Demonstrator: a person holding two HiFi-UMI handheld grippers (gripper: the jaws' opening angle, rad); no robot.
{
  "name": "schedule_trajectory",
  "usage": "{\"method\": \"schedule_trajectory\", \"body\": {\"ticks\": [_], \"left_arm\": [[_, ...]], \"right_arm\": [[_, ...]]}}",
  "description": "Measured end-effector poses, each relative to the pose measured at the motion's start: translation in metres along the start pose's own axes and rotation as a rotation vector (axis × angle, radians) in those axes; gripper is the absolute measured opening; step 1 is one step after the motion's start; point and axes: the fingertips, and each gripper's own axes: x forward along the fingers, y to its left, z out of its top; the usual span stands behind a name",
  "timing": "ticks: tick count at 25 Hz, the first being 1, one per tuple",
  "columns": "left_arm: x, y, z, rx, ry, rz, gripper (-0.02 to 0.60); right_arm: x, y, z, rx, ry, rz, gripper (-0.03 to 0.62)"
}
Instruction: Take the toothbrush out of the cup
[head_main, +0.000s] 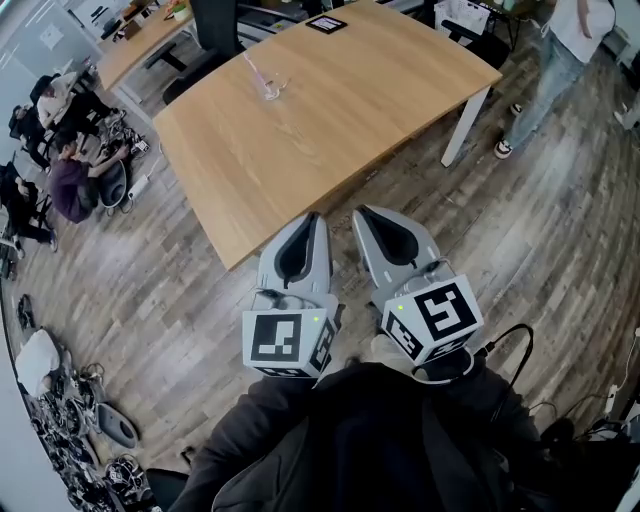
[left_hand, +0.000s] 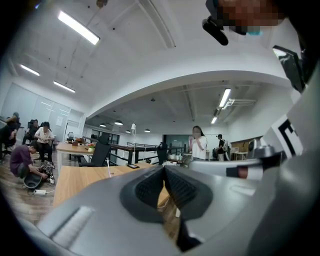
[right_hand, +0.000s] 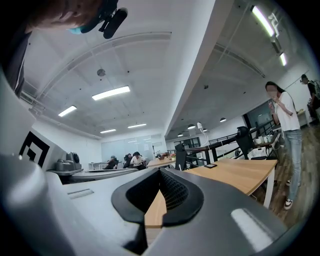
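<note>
Nearest to me, both tools are held side by side close to the body, pointing level at the bench (head_main: 330, 130). The left gripper (head_main: 312, 218) has its fingers closed pad against pad with nothing between them, as the left gripper view confirms (left_hand: 164, 172). The right gripper (head_main: 363, 212) is in the same state, fingers fully together and empty, and its own view agrees (right_hand: 160, 176). From the head view the two sets of fingertips sit about at the near edge of the bench; I cannot tell whether they overhang it. Beyond them lies a long run of bare wooden top. The cup (head_main: 271, 90), a clear glass, stands on the far part of the bench, well apart from both sets of fingers, ahead of them and a little to the left. The toothbrush (head_main: 255, 70) stands in it, untouched, with its long axis rising out of the rim and leaning away from the fingers and leftward. I judge the left gripper slightly the nearer, since the cup lies more nearly in line with it, though the margin is small. In my assessment the task has not begun in earnest: either tool must cross the bench top and open its fingers before the stem can be taken. Further off, a dark flat item (head_main: 325, 22) lies at the far end.
</note>
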Motion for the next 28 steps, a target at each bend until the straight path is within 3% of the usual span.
{"method": "schedule_trajectory", "body": {"ticks": [9,16,28], "left_arm": [[0.061,-0.017,0.024,0.066,-0.032,0.042,0.008],[0.079,-0.007,0.017,0.101,0.003,0.08,0.008],[0.125,0.064,-0.003,0.02,0.024,0.139,0.008]], "right_arm": [[0.028,-0.052,0.035,-0.001,-0.068,0.078,0.001],[0.051,-0.06,0.029,0.038,-0.072,0.133,0.002],[0.132,-0.072,0.0,0.027,0.019,0.154,0.001]]}}
